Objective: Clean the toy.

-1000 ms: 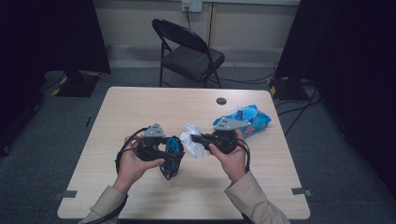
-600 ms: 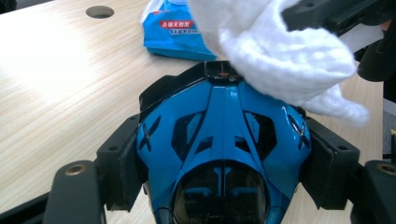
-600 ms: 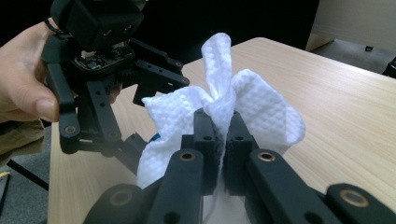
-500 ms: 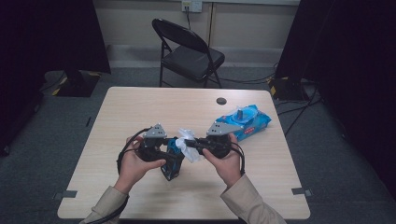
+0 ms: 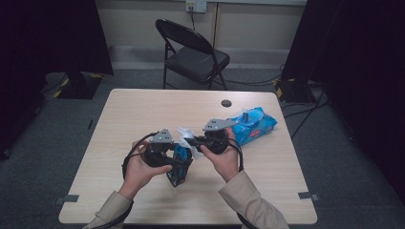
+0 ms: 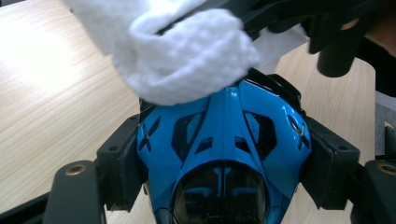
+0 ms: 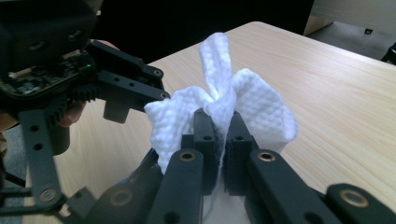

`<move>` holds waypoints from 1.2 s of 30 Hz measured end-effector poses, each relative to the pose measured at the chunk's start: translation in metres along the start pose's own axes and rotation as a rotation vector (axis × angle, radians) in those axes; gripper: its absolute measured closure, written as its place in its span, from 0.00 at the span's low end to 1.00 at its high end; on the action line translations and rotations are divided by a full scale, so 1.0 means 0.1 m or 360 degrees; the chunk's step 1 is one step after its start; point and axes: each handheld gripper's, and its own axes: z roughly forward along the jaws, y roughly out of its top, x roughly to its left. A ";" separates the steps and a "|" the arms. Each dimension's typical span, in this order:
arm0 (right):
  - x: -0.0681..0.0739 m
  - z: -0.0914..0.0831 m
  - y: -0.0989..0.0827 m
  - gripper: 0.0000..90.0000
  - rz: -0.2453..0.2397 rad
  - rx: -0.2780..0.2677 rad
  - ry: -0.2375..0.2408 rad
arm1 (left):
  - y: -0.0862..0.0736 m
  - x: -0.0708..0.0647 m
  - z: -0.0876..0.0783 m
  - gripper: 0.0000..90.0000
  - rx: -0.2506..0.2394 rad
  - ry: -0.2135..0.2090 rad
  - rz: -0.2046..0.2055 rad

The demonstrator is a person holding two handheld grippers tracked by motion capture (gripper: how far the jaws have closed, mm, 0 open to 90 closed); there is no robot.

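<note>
Both grippers are held close together above the near middle of the wooden table (image 5: 143,114). Clamped between the black pads of the left gripper (image 6: 224,154) is a glossy blue toy car (image 6: 224,140), gripped by its two sides with its nose pointing away from the camera. Pinched tight in the closed jaws of the right gripper (image 7: 219,121) is a bunched white wipe (image 7: 224,100), which is pressed onto the front end of the car, just beyond the left gripper's pads. Farther back on the table, to the right, a blue wipes packet (image 5: 255,124) is lying, well apart from a small dark disc (image 5: 226,103). Beyond the far edge a black folding chair (image 5: 193,55) is seen
</note>
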 end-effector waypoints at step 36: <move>-0.26 -0.04 -0.28 0.97 0.0127 0.0004 -0.0040 | 0.03 0.03 -0.12 0.29 -0.0057 0.0024 -0.0009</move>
